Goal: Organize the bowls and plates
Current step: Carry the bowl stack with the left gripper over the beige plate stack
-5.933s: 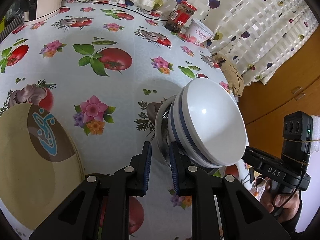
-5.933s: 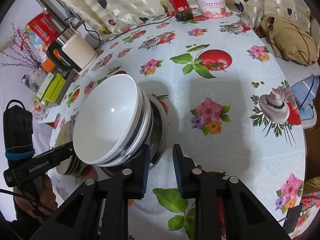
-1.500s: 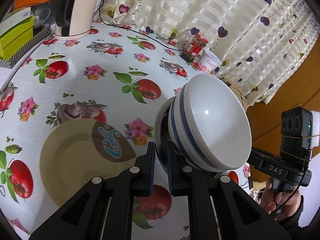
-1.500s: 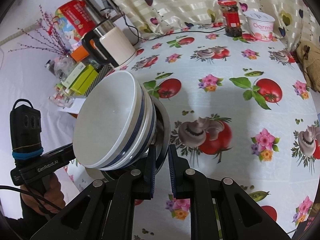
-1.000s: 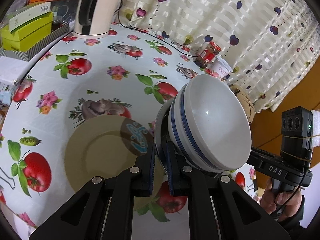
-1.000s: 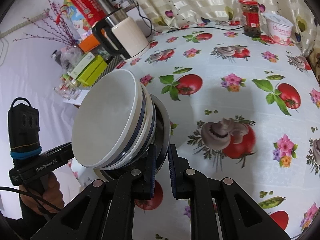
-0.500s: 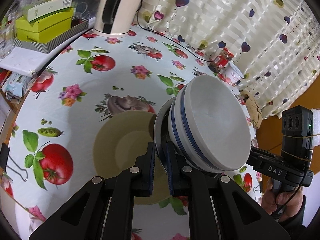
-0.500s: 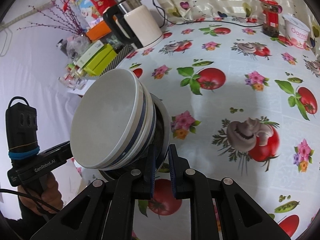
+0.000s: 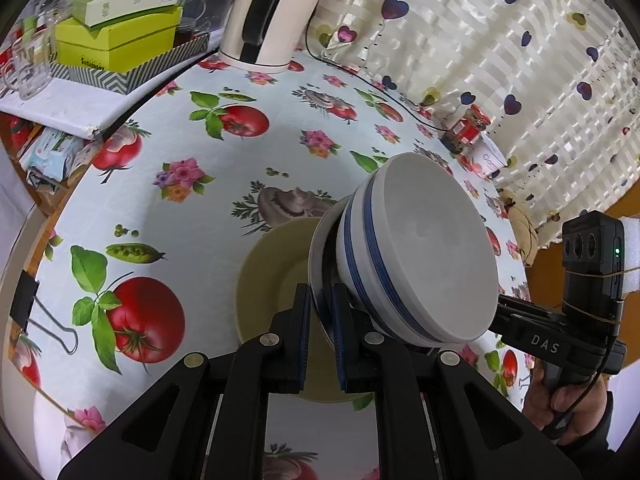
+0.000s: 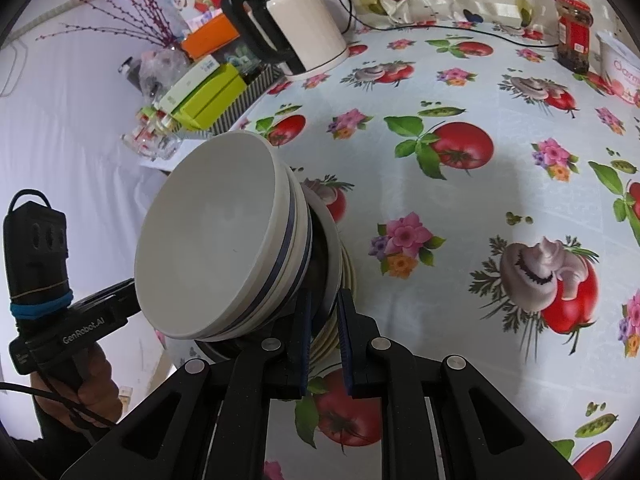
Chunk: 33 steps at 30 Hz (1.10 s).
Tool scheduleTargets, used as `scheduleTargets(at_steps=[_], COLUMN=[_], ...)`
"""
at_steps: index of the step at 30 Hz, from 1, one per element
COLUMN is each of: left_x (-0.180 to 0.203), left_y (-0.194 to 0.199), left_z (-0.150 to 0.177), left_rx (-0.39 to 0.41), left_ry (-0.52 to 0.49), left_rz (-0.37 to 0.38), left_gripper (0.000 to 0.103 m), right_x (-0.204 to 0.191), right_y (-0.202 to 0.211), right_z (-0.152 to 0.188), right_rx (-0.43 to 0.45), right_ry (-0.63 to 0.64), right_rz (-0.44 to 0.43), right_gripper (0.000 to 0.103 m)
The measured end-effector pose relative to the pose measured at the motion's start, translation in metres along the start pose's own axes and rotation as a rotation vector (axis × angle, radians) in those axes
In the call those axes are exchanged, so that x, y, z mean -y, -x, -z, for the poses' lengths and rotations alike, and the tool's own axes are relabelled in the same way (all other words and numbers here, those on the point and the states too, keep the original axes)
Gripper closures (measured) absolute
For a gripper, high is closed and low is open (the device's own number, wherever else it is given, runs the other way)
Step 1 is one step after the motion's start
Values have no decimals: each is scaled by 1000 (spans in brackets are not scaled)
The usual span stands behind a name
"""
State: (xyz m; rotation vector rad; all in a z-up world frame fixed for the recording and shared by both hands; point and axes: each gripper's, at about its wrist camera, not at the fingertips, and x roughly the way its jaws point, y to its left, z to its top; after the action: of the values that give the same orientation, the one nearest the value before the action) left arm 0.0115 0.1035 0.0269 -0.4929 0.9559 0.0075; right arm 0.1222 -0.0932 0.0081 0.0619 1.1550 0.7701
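Your left gripper (image 9: 320, 320) has its fingers (image 9: 301, 320) pinching the rim of a metal bowl (image 9: 318, 256), and your right gripper (image 10: 323, 320) pinches the opposite rim of that bowl (image 10: 334, 256) the same way. Both pairs of fingers are nearly pressed together, with only the thin rim between them.

Nested in the metal bowl are white bowls (image 9: 416, 248) with blue stripes; two stripes show, but you cannot tell the exact number of white bowls. The top one (image 10: 208, 236) is empty inside. The whole nest is held tilted between the two grippers, above the table (image 9: 208, 184).

Just beyond and below your left fingertips lies a tan plate (image 9: 272, 276) on the table, partly hidden by the bowls. From the right wrist view, stacked tan rims (image 10: 340, 312) show right behind the fingers, several plates, count unclear.

Farther past the fingers stand one kettle (image 10: 304, 28), one red-lidded jar (image 10: 574, 32) and one white tub (image 10: 618, 70) touching or just beside it. A green box (image 9: 116, 40) sits off the table's far left edge.
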Motion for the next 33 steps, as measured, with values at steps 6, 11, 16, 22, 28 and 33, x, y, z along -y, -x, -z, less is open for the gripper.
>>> scheduleTargets(at_steps=[6,11,16,22,28,33], left_x=[-6,-10,-15,-19,-22,-25], left_y=[-4,-4,-4,-6,-8,-8], left_z=[1,1,3,5,6,7], left_rx=[-7,-6,-12,-19,-20,-18], left_ry=[11,21,36,53,61,67], left_rz=[-8,-12,-18,-19,-18,-12], left_gripper=[93,93,93,92,92,92], right_x=[0,-1,-5,-8,-10,-10], right_y=[-11,-16,-20,-23,-24,-23], right_z=[-2,-3,-4,-6,-7,-7], right_rx=[-23,-35,-46,-52,-56,-55], right_ry=[2,7,18,29,38,36], right_rz=[0,-1,1,2,6,4], right_gripper=[90,90,90,90,89,88])
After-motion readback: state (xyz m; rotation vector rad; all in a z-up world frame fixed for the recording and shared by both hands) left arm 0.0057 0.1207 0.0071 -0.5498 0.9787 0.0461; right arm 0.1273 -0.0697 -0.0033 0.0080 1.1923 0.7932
